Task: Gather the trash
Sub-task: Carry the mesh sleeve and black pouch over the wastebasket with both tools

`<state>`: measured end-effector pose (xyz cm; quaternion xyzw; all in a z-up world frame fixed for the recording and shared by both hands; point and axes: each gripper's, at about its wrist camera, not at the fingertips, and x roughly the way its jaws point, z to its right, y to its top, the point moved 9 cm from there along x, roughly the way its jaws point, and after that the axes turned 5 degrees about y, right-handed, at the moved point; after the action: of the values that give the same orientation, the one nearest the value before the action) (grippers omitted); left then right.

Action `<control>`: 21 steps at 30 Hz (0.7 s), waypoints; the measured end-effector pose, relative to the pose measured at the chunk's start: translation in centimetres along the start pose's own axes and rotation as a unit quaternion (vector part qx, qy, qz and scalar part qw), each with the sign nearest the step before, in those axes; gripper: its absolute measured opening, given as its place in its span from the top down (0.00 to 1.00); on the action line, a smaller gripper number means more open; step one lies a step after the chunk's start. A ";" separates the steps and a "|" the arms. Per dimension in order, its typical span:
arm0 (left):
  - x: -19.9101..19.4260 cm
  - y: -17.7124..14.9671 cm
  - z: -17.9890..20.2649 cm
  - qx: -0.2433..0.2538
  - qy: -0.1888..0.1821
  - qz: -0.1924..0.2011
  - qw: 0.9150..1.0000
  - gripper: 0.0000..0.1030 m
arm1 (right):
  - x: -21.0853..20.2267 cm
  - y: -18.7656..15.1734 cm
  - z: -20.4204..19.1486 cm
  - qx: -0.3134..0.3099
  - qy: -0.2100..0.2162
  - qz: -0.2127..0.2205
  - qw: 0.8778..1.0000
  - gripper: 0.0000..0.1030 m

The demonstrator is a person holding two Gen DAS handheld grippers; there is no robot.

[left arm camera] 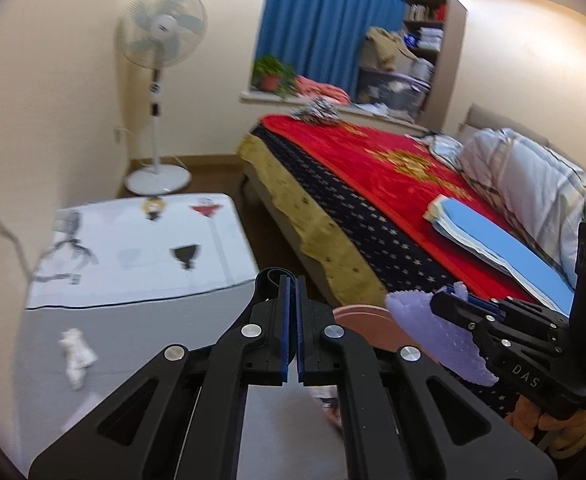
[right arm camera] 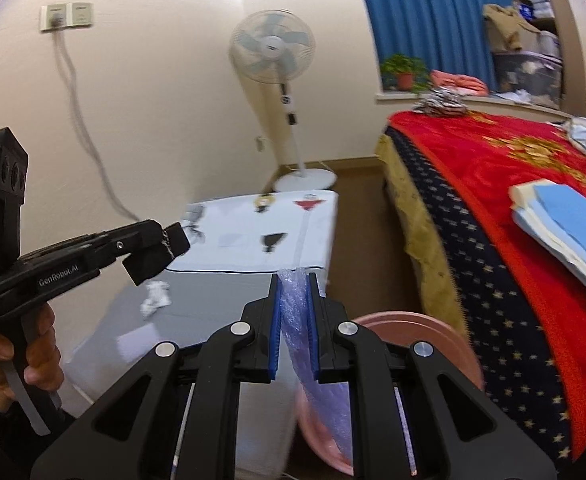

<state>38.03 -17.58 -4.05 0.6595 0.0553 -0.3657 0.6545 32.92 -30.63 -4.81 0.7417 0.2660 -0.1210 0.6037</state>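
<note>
**Kid:** While both claws hang over the gray table (left arm camera: 141,344), what is the right claw (right arm camera: 294,320) doing?

**Helper:** Its blue pads (right arm camera: 274,332) are squeezed on a strip of purple bubble wrap (right arm camera: 325,404). The wrap sticks up a little past the tips and hangs down under them, low in the middle of the right view. A pink bin (right arm camera: 449,340) sits just behind it, at the lower right.

**Kid:** And the left claw (left arm camera: 293,328)?

**Helper:** Its pads are pressed together, and I see nothing between them. In the right view it pokes in from the left edge, and a hand (right arm camera: 9,360) grips its handle at the lower left.

**Kid:** Is there more trash?

**Helper:** Yes. A crumpled white tissue (left arm camera: 76,354) lies on the table, at the lower left of the left view. In the right view it lies just under the left claw's tips, not touching them.

**Kid:** What else is there?

**Helper:** A white cloth (left arm camera: 141,248) with drawings covers the far end of the table. A fan (left arm camera: 161,28) stands by the wall behind it. A bed (left arm camera: 393,184) with a red blanket fills the right side, and a blue book (left arm camera: 497,240) lies on it.
</note>
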 end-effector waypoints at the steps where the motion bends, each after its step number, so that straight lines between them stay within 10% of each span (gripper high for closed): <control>1: 0.5 -0.2 0.7 0.001 -0.005 -0.004 1.000 0.98 | 0.0 -0.1 1.0 0.007 -0.010 -0.002 1.000 0.88; 21: 10.4 -5.2 11.4 0.039 -0.078 -0.098 0.991 0.97 | 1.9 -3.5 11.8 0.072 -0.140 -0.088 0.984 0.85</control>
<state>38.06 -31.39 -12.71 0.6456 0.0543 -0.4804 0.5912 34.30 -41.00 -11.55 0.7325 0.2336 -0.2956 0.5670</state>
